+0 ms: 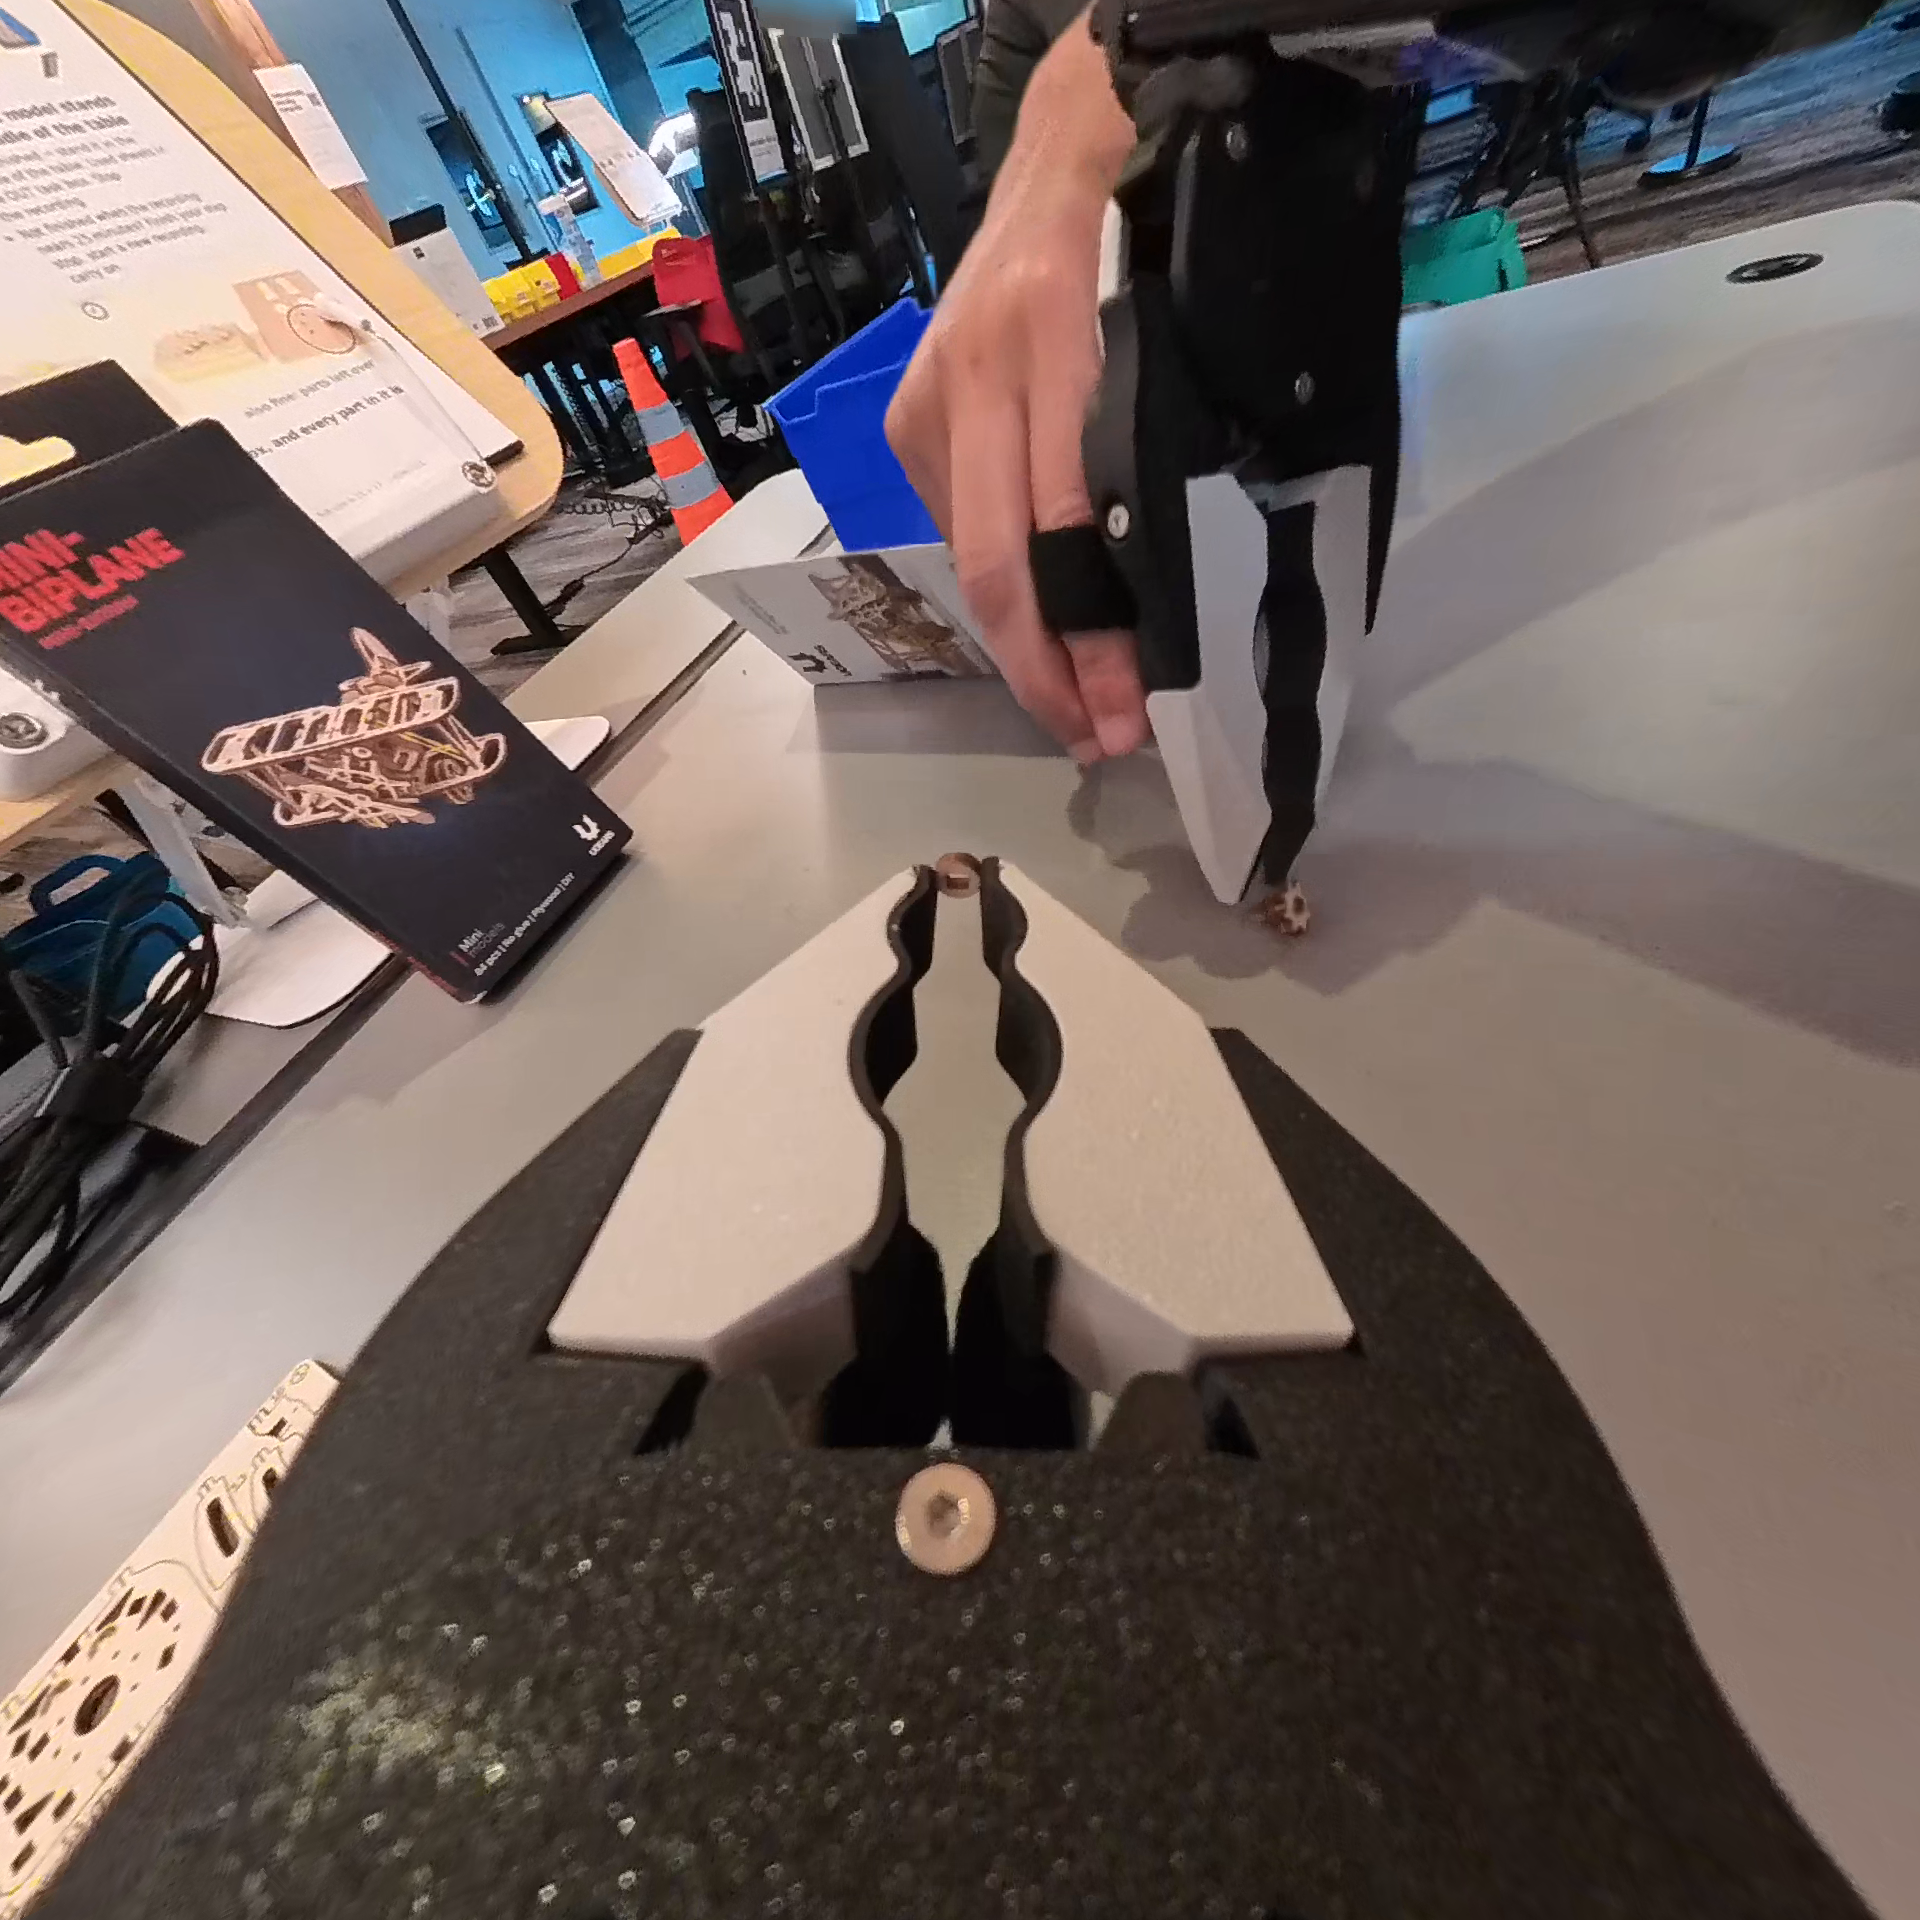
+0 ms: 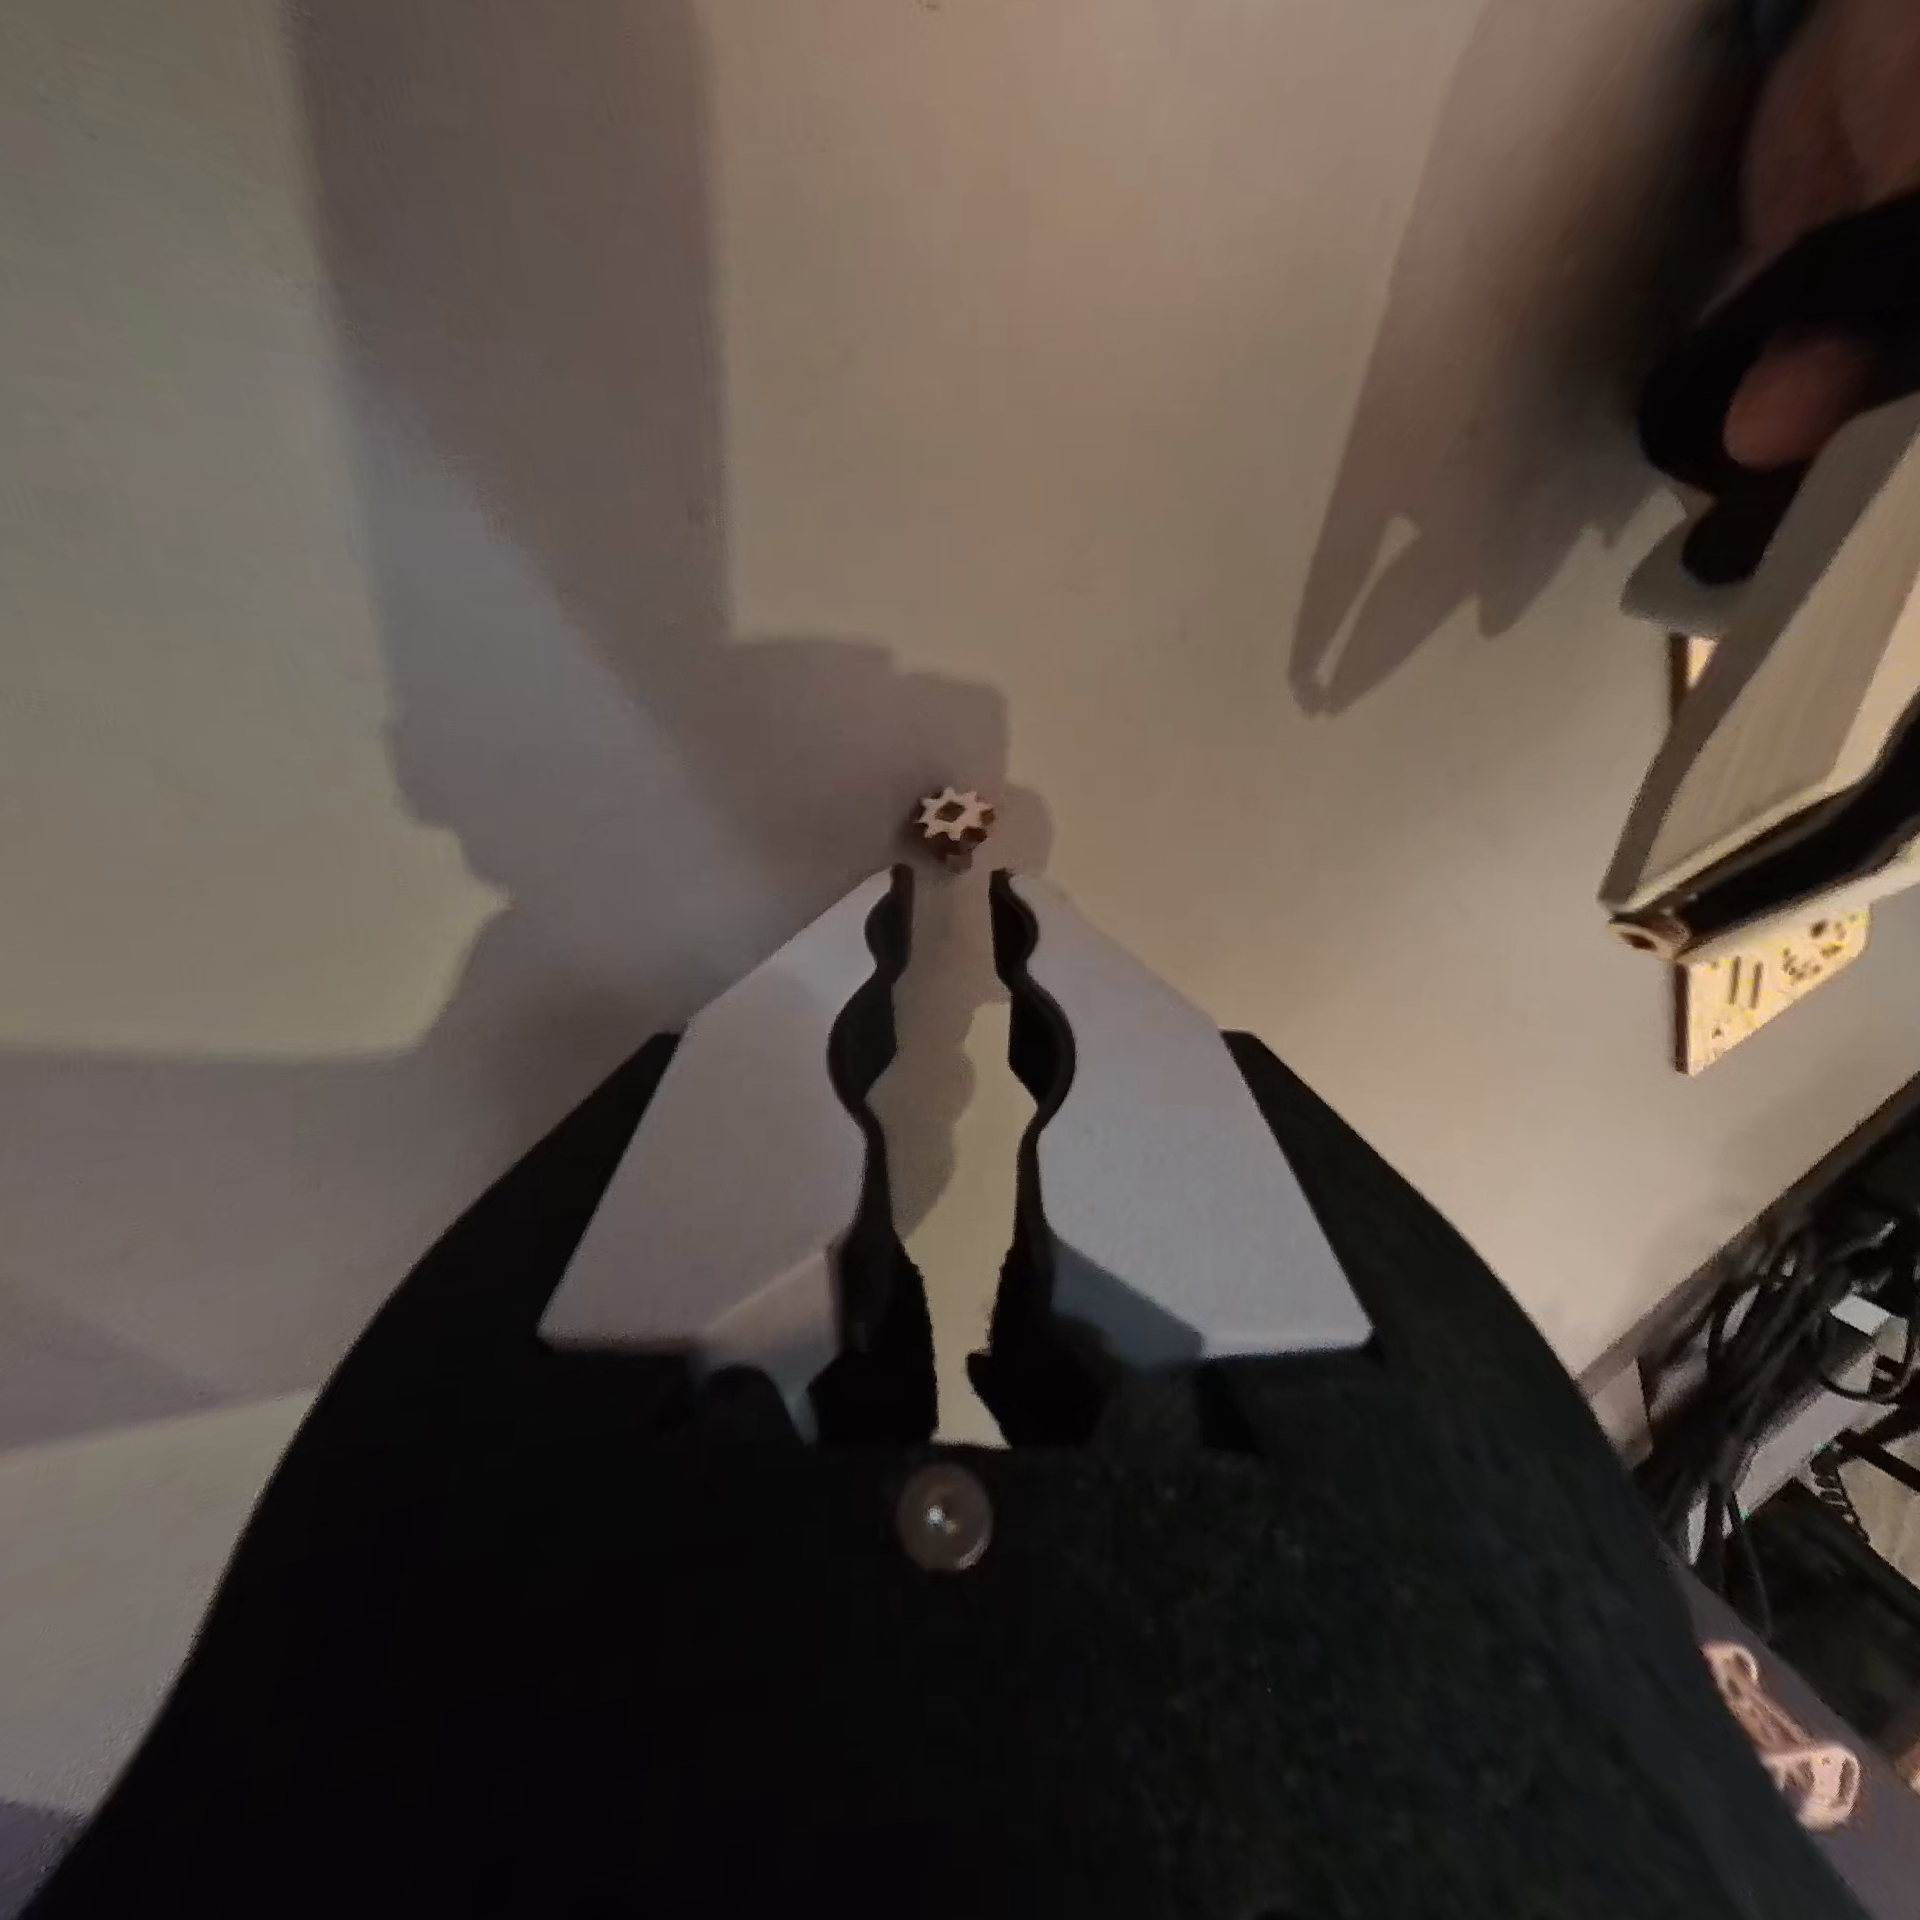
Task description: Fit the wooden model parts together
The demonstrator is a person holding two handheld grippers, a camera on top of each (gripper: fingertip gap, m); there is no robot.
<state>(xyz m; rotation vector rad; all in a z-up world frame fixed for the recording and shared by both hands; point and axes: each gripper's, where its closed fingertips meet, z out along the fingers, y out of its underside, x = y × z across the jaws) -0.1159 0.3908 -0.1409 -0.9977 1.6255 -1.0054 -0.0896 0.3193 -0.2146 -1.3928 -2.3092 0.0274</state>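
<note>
My left gripper [image 1: 957, 878] is shut on a small round wooden piece [image 1: 956, 869], held just above the grey table [image 1: 1558, 1143]. It also shows at the right of the right wrist view [image 2: 1652, 928], with the piece [image 2: 1645, 935] at its tips. A small wooden gear [image 2: 948, 828] lies flat on the table. My right gripper [image 2: 950, 881] points down at it, its jaws a little apart, tips just short of the gear and not holding it. In the left wrist view the right gripper [image 1: 1284, 871] stands steeply over the gear [image 1: 1284, 912], a hand [image 1: 1029, 416] holding it.
A black model box [image 1: 312, 707] leans at the left. An instruction booklet [image 1: 862, 623] and a blue bin [image 1: 862, 436] lie behind. A laser-cut wooden parts sheet [image 1: 125, 1621] lies at my lower left and also shows in the right wrist view [image 2: 1766, 987]. Cables [image 1: 83, 1091] hang off the table's left edge. The tips of one gripper are about 11 centimeters away from the tips of the other.
</note>
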